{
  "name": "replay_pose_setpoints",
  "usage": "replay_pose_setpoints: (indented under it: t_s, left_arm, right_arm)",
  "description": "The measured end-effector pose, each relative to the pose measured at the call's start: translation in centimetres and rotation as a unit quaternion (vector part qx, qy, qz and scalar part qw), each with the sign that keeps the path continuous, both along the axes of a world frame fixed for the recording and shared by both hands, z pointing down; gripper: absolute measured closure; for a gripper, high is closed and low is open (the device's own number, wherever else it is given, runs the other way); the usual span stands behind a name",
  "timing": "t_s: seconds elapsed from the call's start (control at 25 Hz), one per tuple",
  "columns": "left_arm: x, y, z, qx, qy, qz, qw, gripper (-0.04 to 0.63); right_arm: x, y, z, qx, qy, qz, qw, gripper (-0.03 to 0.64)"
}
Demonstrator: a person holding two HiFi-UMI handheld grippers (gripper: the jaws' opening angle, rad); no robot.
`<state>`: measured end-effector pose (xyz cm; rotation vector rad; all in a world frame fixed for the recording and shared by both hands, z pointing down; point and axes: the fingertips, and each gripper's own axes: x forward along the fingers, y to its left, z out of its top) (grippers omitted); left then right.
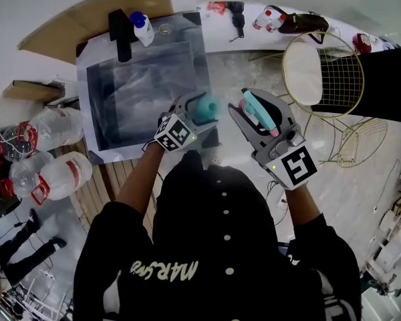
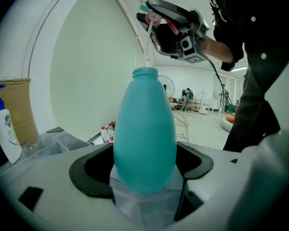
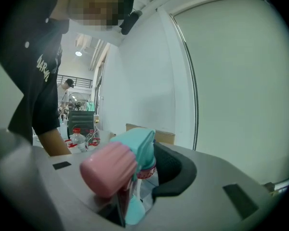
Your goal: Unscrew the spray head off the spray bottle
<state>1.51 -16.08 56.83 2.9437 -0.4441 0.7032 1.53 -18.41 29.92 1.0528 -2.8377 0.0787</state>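
In the head view the teal spray bottle [image 1: 206,108] stands bare-necked in my left gripper [image 1: 190,117], which is shut on its body. The left gripper view shows the bottle [image 2: 144,134] upright between the jaws of that gripper [image 2: 147,179], its mouth open at the top. To the right, my right gripper [image 1: 259,116] is shut on the detached teal spray head [image 1: 262,112] with its pink nozzle. That head [image 3: 130,162] fills the right gripper [image 3: 135,189] in its own view. From the left gripper view, the head's thin dip tube [image 2: 148,42] hangs just above the bottle's mouth.
A grey sink basin [image 1: 147,85] lies ahead with a black faucet [image 1: 120,35] and a white pump bottle [image 1: 142,27] at its far rim. Large plastic water bottles [image 1: 50,172] lie at the left. A gold wire chair [image 1: 321,72] stands at the right.
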Motion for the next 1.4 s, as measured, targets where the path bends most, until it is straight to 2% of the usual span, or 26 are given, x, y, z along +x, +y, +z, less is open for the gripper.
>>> replay_pose_setpoints:
  t_s: [0.48, 0.72, 0.88, 1.04, 1.08, 1.12, 1.2, 1.28, 1.32, 1.4]
  left_arm:
    - [0.0, 0.1, -0.8, -0.001, 0.007, 0.002, 1.0000, 0.198]
    - [-0.9, 0.5, -1.9, 0.013, 0.003, -0.001, 0.9999, 0.198]
    - [-3.3, 0.8, -4.2, 0.027, 0.012, -0.025, 0.9993, 0.198]
    - [-7.1, 1.0, -8.1, 0.048, 0.041, -0.082, 0.9946, 0.198]
    - [-8.2, 1.1, -9.3, 0.058, 0.044, -0.102, 0.9921, 0.202]
    - [-9.2, 1.0, -10.6, 0.072, 0.046, -0.125, 0.9885, 0.235]
    - [-11.4, 0.8, -13.5, 0.103, 0.052, -0.178, 0.9773, 0.432]
    - [-13.6, 0.5, -16.5, 0.131, 0.064, -0.238, 0.9603, 0.538]
    - [-14.7, 0.3, -17.9, 0.139, 0.076, -0.269, 0.9498, 0.571]
    - [-17.0, 0.2, -20.1, 0.133, 0.103, -0.326, 0.9302, 0.571]
  right_arm:
    - [0.5, 0.0, -1.0, 0.000, -0.014, 0.002, 1.000, 0.462]
    - [0.9, 0.0, -1.3, 0.002, -0.019, 0.002, 1.000, 0.462]
    - [2.0, -0.3, -1.9, 0.001, -0.032, 0.009, 0.999, 0.462]
    - [4.2, -0.4, -1.3, 0.008, -0.027, 0.019, 0.999, 0.462]
    - [4.6, -0.4, -1.1, 0.009, -0.023, 0.023, 0.999, 0.462]
    - [5.0, -0.5, -0.9, 0.010, -0.021, 0.028, 0.999, 0.462]
    - [5.5, -0.7, -0.6, 0.013, -0.019, 0.036, 0.999, 0.462]
    - [6.0, -0.9, -0.3, 0.013, -0.019, 0.045, 0.999, 0.462]
    - [6.3, -0.9, -0.2, 0.014, -0.020, 0.050, 0.998, 0.462]
    - [6.8, -1.1, -0.2, 0.015, -0.024, 0.059, 0.998, 0.462]
